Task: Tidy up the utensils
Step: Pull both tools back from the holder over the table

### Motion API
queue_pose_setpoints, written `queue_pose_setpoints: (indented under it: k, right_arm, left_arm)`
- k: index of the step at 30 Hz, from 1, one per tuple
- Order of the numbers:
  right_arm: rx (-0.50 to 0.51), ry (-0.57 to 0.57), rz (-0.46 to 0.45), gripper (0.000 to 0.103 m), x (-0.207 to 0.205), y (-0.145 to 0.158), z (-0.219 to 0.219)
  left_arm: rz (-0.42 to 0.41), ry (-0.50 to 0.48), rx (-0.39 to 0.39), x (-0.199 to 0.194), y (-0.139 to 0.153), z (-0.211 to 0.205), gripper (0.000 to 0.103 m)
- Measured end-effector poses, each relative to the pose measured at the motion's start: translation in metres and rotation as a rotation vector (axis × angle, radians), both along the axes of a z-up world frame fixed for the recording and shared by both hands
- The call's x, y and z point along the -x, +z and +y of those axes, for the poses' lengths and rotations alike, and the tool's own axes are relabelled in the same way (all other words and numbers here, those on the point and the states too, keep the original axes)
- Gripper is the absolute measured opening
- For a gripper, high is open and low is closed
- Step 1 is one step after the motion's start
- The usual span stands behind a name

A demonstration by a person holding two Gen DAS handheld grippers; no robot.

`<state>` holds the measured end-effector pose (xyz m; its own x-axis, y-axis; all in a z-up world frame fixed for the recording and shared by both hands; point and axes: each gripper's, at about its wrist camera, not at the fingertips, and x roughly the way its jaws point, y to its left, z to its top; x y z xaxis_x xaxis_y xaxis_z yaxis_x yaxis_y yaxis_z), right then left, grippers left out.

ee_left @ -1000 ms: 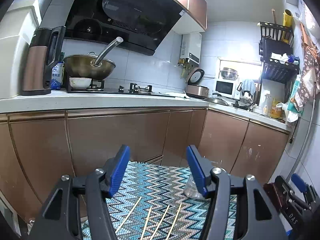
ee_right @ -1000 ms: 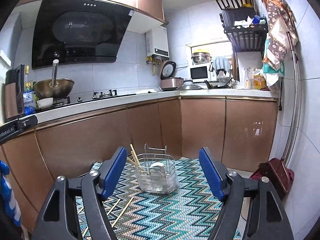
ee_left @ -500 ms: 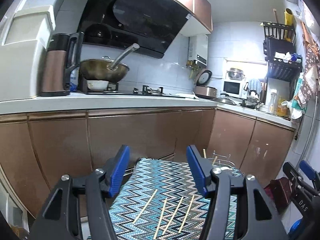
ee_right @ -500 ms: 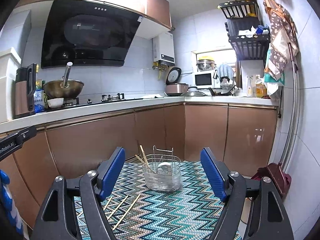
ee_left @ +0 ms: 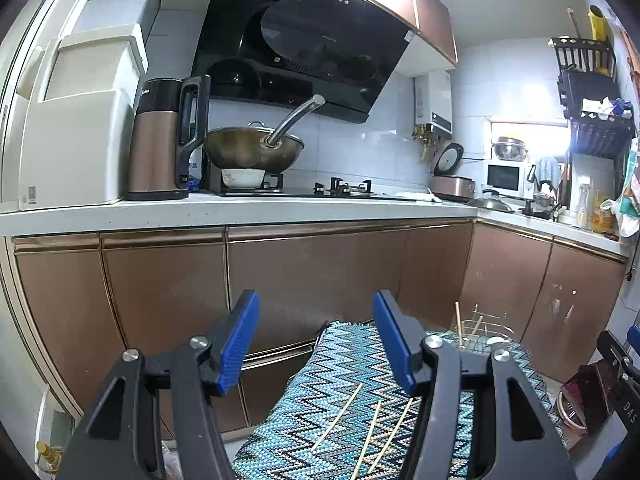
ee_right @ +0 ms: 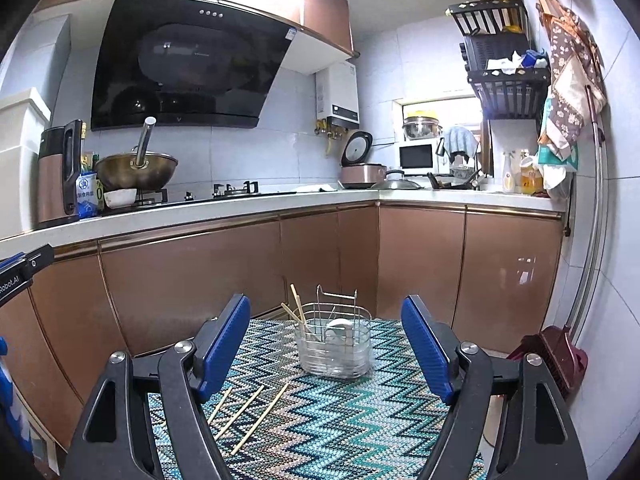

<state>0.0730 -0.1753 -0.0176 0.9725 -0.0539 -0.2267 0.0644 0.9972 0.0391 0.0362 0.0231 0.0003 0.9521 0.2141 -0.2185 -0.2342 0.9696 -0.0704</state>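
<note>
Right wrist view: both grippers [ee_right: 326,344] [ee_left: 316,340] are being held apart, empty, above chopsticks [ee_right: 250,410] lying near the mat's [ee_right: 360,420] left edge.

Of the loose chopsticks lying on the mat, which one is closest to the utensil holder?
The rightmost chopstick, seen from the right wrist view: its far tip ends nearest the utensil holder, while the other two lie further left.

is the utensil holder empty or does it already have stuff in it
Not empty. The utensil holder stands upright on the zigzag mat with chopsticks and a white spoon inside.
</note>
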Motion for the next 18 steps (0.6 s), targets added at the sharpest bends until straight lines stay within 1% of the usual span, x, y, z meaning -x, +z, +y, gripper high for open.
queue_pose_setpoints:
  k: [4,11,18]
  right_arm:
    - [-0.005,0.005,0.015,0.077,-0.007,-0.007,-0.001]
    - [-0.020,0.013,0.063,0.077,-0.026,-0.023,-0.007]
    - [-0.030,0.016,0.110,0.077,-0.047,-0.040,-0.011]
  left_arm:
    - [0.024,0.003,-0.014,-0.011,-0.006,-0.005,0.057]
    - [0.089,-0.008,-0.029,-0.036,-0.023,-0.012,0.057]
    - [0.152,-0.022,-0.027,-0.059,-0.041,-0.015,0.057]
